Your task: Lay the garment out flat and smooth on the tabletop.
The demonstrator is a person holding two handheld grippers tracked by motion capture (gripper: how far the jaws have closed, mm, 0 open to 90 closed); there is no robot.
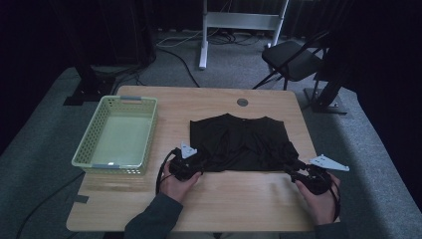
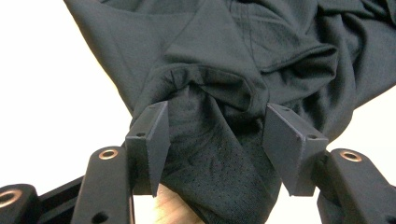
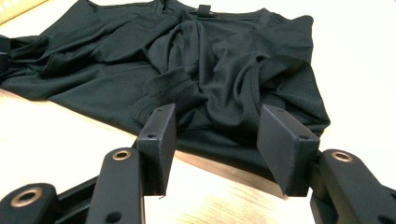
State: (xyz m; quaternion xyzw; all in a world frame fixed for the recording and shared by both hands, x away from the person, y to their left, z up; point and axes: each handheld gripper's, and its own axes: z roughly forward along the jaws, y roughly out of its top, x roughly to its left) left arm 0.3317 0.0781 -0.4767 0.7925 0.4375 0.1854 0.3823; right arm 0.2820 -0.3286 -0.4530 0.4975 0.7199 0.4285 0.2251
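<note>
Both grippers, left [image 2: 215,149] and right [image 3: 215,149], are held wide open at the black shirt's [image 1: 239,142] near edge, nothing gripped.

- The high view looks forward and down over the whole table [image 1: 219,196] from the person's side, fairly far and dim.
- The left gripper view sits close against the black garment [image 2: 224,65], seemingly its near-left corner.
- The right gripper view looks low across the same garment from its near-right corner.
</note>
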